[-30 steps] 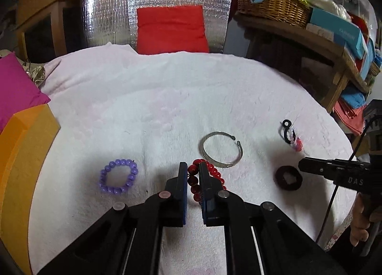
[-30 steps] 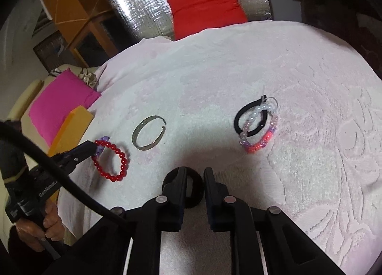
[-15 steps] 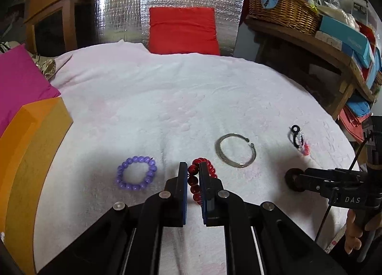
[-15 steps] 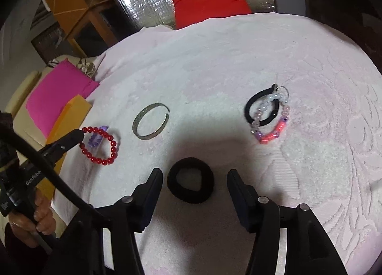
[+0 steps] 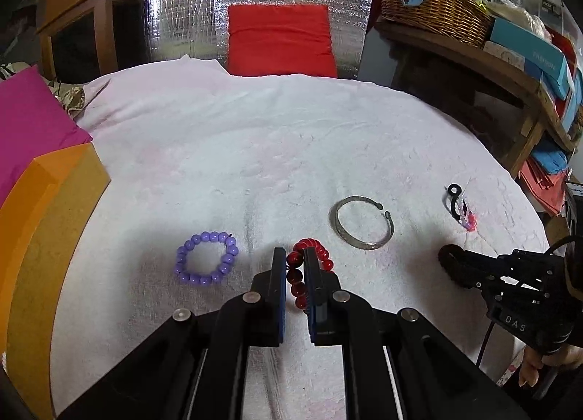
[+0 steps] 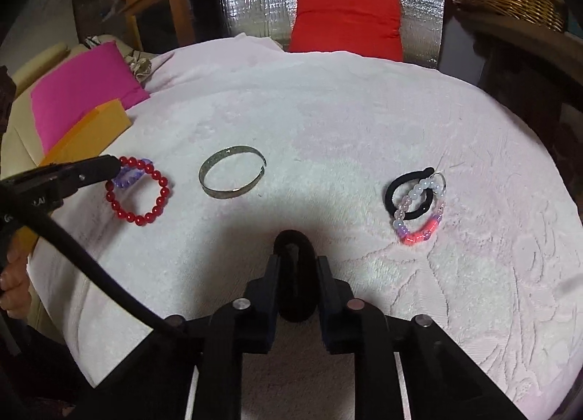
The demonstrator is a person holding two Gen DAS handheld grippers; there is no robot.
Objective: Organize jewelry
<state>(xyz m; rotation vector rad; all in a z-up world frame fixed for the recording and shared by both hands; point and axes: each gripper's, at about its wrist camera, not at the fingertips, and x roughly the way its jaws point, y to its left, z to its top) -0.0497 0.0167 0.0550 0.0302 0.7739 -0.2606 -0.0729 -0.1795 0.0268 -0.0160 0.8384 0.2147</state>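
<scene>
My left gripper [image 5: 294,256] is shut on the red bead bracelet [image 5: 306,270], which hangs from its tips in the right wrist view [image 6: 140,194]. A purple bead bracelet [image 5: 207,257] lies just left of it on the white cloth. A silver bangle [image 5: 362,222] lies to the right, also in the right wrist view [image 6: 232,177]. My right gripper [image 6: 297,259] is shut on a black hair tie [image 6: 294,274], squeezed upright between the fingers. A thin black hair tie with a pink and white bead bracelet [image 6: 419,205] lies further right.
An orange block [image 5: 40,237] and a magenta cushion [image 5: 29,128] border the cloth on the left. A red cushion [image 5: 280,39] leans on silver foil at the back. A wooden shelf with a wicker basket [image 5: 433,8] stands right.
My right gripper opened around the black hair tie, then closed on it and lifted it. My left gripper carried the red bracelet leftward toward the purple one.
</scene>
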